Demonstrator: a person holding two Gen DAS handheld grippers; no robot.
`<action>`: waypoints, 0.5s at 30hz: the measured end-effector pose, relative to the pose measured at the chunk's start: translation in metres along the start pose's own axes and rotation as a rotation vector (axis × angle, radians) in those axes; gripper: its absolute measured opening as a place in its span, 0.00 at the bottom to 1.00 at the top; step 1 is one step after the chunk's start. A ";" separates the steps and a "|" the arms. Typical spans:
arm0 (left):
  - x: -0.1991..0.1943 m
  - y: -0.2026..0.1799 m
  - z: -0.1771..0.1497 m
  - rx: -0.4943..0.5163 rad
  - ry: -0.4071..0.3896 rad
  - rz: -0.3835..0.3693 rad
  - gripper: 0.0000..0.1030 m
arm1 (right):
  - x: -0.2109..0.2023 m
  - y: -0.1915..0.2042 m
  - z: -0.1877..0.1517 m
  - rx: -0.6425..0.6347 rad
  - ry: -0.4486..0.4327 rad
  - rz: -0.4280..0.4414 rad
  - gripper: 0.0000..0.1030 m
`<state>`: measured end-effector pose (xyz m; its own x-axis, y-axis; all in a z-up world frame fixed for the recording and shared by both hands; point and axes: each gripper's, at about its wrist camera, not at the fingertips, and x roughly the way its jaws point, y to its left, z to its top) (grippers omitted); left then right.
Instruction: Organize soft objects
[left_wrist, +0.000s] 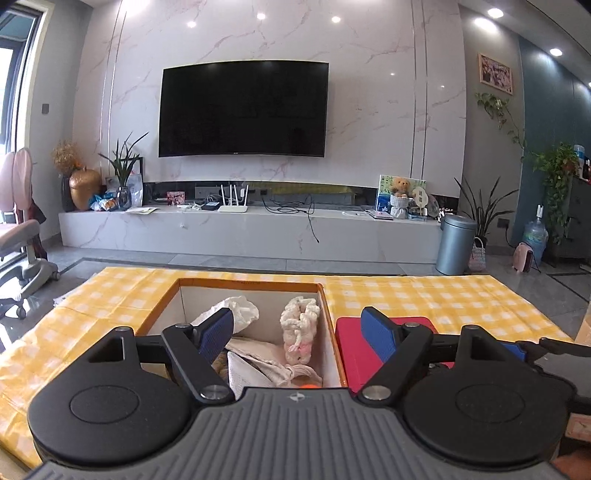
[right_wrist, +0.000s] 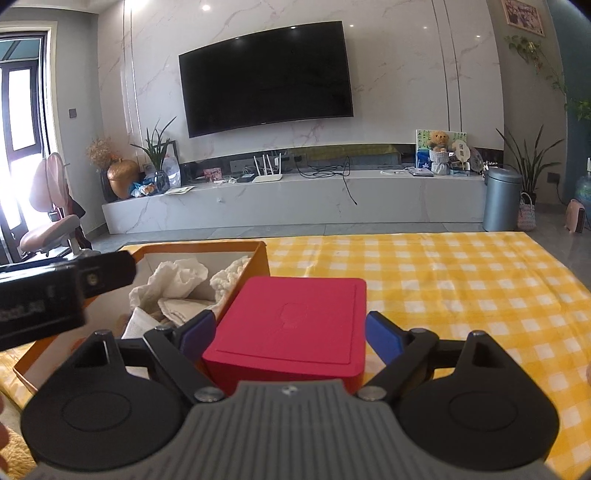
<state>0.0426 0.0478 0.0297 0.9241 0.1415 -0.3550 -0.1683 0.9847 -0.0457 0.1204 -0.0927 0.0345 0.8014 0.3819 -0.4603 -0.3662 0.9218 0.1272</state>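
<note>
An open orange-rimmed cardboard box (left_wrist: 251, 284) sits on the yellow checked cloth. Inside it lie a white knitted plush toy (left_wrist: 300, 332), a crumpled white cloth (left_wrist: 242, 312) and a beige cloth bag (left_wrist: 258, 360). My left gripper (left_wrist: 304, 334) is open and empty, hovering over the box. A closed red box (right_wrist: 295, 325) stands just right of the orange box (right_wrist: 258, 258). My right gripper (right_wrist: 290, 338) is open, its fingers on either side of the red box's near end, with no grip seen. The red box also shows in the left wrist view (left_wrist: 351, 347).
The yellow checked cloth (right_wrist: 461, 288) spreads wide to the right of the boxes. The left gripper's body (right_wrist: 48, 299) shows at the left of the right wrist view. Beyond the table are a marble TV bench (left_wrist: 251, 229), a grey bin (left_wrist: 455, 243) and a chair (left_wrist: 22, 258).
</note>
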 end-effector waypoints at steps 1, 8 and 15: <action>0.004 0.001 -0.001 -0.007 0.007 -0.002 0.89 | 0.000 0.001 -0.001 -0.008 -0.003 -0.002 0.84; 0.012 0.008 -0.014 -0.041 0.056 0.009 0.90 | -0.001 0.013 -0.006 -0.072 -0.029 -0.007 0.84; 0.013 0.009 -0.016 -0.026 0.077 0.000 0.89 | -0.001 0.018 -0.010 -0.113 -0.024 -0.001 0.84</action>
<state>0.0473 0.0566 0.0100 0.8951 0.1327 -0.4258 -0.1786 0.9814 -0.0696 0.1081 -0.0771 0.0284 0.8125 0.3836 -0.4391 -0.4153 0.9093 0.0258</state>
